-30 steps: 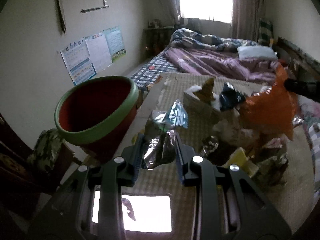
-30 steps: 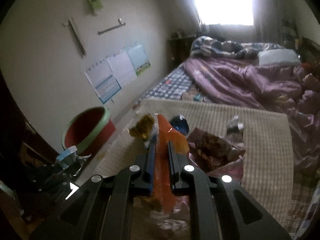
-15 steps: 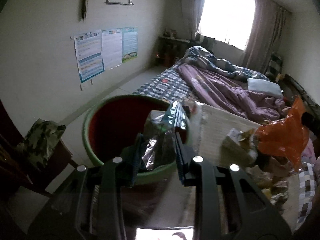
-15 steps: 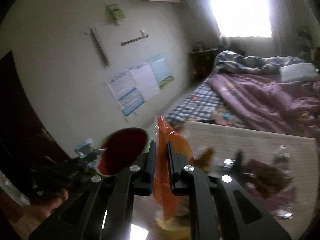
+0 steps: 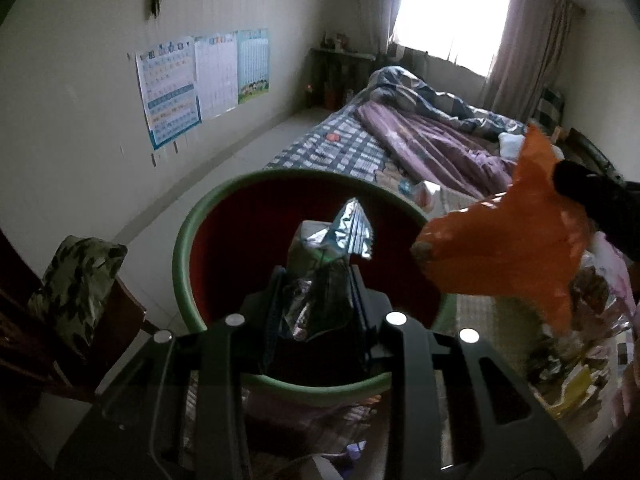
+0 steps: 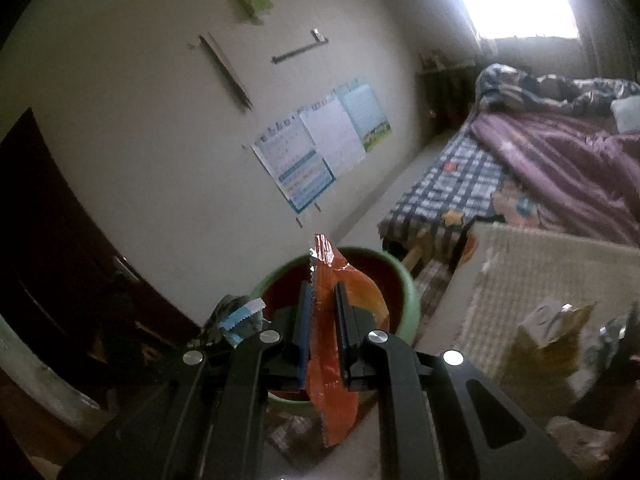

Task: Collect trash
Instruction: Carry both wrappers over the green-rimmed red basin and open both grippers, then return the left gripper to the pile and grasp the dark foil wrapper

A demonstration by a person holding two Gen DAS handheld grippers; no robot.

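In the left wrist view the room is a bedroom with three posters (image 5: 204,84) on a pale wall, a bright curtained window (image 5: 452,12) and a bed (image 5: 420,136) under a purple quilt. A bin (image 5: 188,240) with a green rim and a red inside stands below the left gripper (image 5: 316,300), which pinches a crumpled silver foil wrapper (image 5: 332,248) over the bin's opening. At the right, an orange wrapper (image 5: 500,240) hangs beside the bin's rim; what holds it is dark and cut off by the frame edge. More trash at the lower right is blurred. In the right wrist view the same wall, posters (image 6: 320,152) and bed (image 6: 560,160) show, and a woven mat (image 6: 540,280) lies at the right with blurred packets on it. The right gripper (image 6: 322,320) is pressed together on the orange wrapper (image 6: 332,380), a flat packet with zigzag ends, upright before the bin (image 6: 408,300). The bin's bottom is hidden behind the fingers.
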